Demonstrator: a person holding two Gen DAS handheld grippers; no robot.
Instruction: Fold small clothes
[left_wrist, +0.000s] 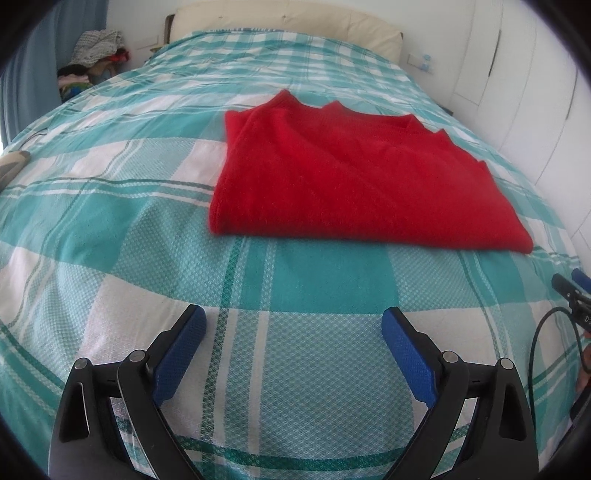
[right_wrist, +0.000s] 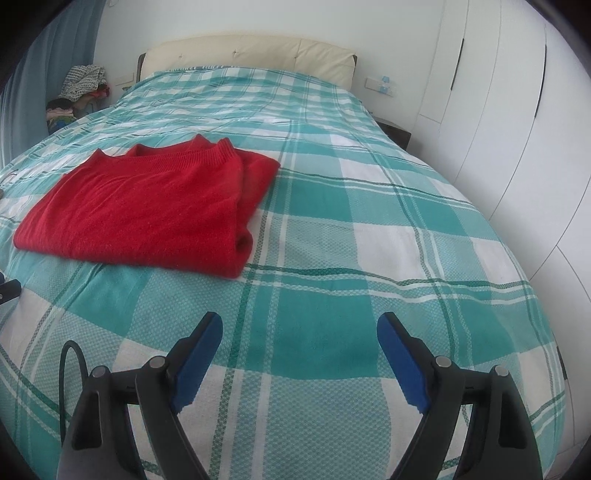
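Note:
A red knitted sweater lies folded into a flat rectangle on the teal and white checked bed cover. It also shows in the right wrist view, at the left. My left gripper is open and empty, above the cover, in front of the sweater and apart from it. My right gripper is open and empty, in front of and to the right of the sweater. The tip of the right gripper shows at the right edge of the left wrist view.
A cream headboard stands at the far end of the bed. A pile of clothes sits at the far left by a blue curtain. White wardrobe doors run along the right side. A black cable hangs by the right gripper.

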